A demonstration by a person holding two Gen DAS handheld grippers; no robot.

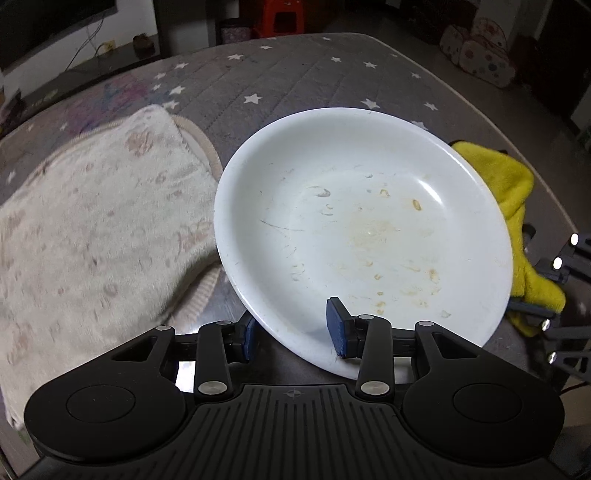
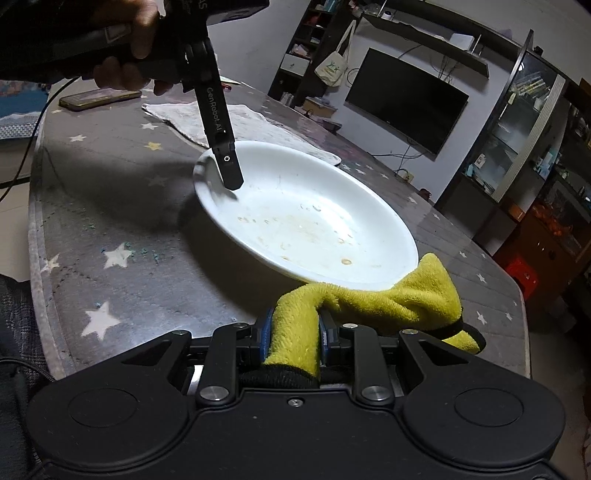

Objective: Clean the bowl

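A white shallow bowl (image 1: 369, 221) with dried yellowish food smears stands tilted over the grey star-patterned table cover (image 1: 280, 81). My left gripper (image 1: 293, 328) is shut on the bowl's near rim, one blue pad inside and the other under the rim. In the right wrist view the same bowl (image 2: 306, 218) is raised at its far left rim, where a left finger (image 2: 229, 170) reaches in. My right gripper (image 2: 293, 332) is shut on a yellow cloth (image 2: 388, 295). The cloth touches the bowl's near rim and shows behind the bowl's right edge in the left wrist view (image 1: 513, 184).
A cream towel (image 1: 92, 221) lies flat left of the bowl, also visible beyond it (image 2: 236, 118). A phone (image 2: 98, 98) rests near the table's far corner. A hand (image 2: 140, 33) holds the left gripper. The table edge (image 2: 37, 229) runs along the left.
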